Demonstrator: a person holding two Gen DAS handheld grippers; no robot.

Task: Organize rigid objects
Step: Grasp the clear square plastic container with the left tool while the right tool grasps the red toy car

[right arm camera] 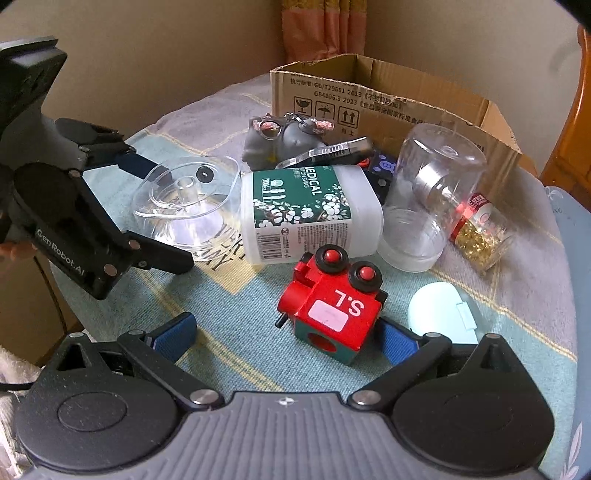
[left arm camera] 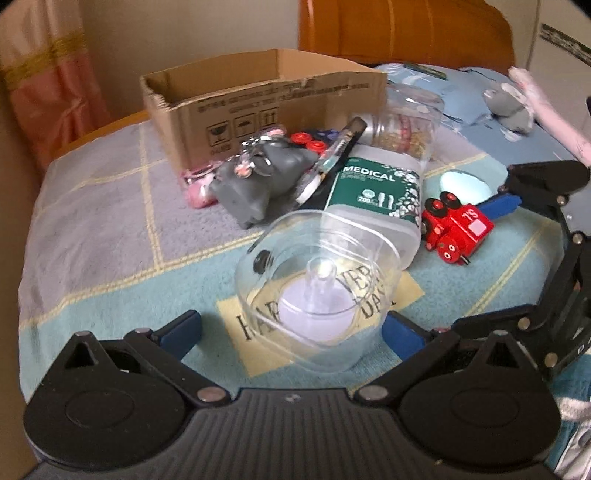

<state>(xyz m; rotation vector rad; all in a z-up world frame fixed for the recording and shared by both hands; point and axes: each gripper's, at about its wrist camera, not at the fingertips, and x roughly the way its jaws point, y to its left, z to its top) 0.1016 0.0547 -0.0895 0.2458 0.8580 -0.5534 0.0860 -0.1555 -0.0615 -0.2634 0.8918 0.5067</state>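
My left gripper (left arm camera: 293, 332) is open, its blue pads on either side of a clear plastic lid with a centre post (left arm camera: 317, 288) that lies on the cloth. In the right wrist view the same lid (right arm camera: 184, 206) sits between the left fingers (right arm camera: 140, 162). My right gripper (right arm camera: 288, 339) is open around a red wooden toy train (right arm camera: 332, 306) marked "S.L"; the right pad is close to its side. A white "MEDICAL" swab box (right arm camera: 306, 210) lies behind. An open cardboard box (right arm camera: 388, 99) stands at the back.
Beside the swab box lie a grey toy animal (right arm camera: 280, 144), a utility knife (right arm camera: 332, 151), a clear jar (right arm camera: 432, 192), a jar of gold beads (right arm camera: 480, 229) and a pale green case (right arm camera: 443, 314). The checked cloth (left arm camera: 110, 240) drops off at the left. A wooden headboard (left arm camera: 406, 29) stands behind.
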